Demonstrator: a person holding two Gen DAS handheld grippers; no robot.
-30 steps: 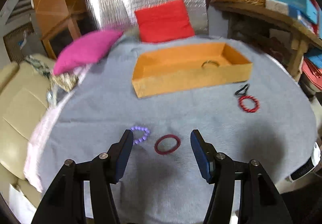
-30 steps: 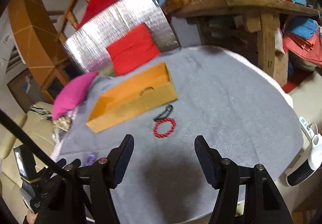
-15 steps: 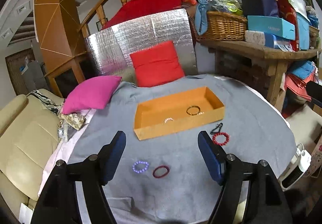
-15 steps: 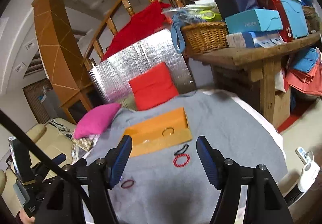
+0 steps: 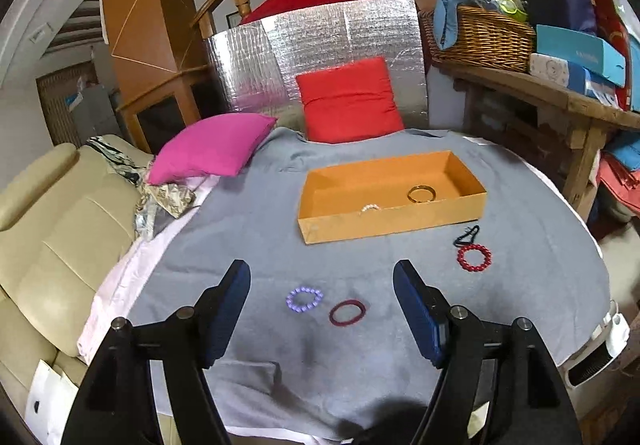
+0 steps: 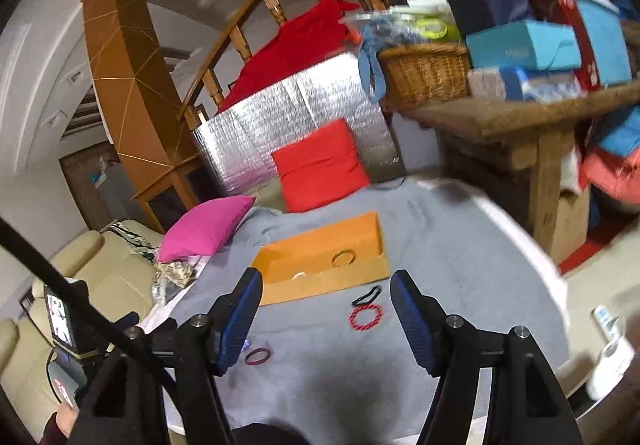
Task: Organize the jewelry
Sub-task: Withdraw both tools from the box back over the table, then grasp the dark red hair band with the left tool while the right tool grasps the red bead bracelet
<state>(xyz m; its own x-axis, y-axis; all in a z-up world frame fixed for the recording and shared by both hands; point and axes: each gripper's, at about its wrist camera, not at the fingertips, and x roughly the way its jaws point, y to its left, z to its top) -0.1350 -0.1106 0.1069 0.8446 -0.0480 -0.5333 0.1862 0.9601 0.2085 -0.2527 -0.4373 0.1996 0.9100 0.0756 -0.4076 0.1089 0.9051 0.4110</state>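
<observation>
An orange open box lies on the grey cloth, holding a gold bangle and a white bead bracelet. On the cloth in front of it are a purple bead bracelet and a dark red band. A red bead bracelet and a black hair tie lie to the right. My left gripper hovers open and empty above the purple and dark red pieces. My right gripper is open and empty, high above the red bead bracelet and the box.
A pink cushion and a red cushion rest at the cloth's far edge, before a silver foil panel. A beige sofa is on the left. A wooden bench with a basket and boxes stands on the right, and a white appliance is below.
Both grippers have risen and drawn back from the cloth, so more of the room shows. The left jaws stand wider than a second ago. The jewelry has not moved.
</observation>
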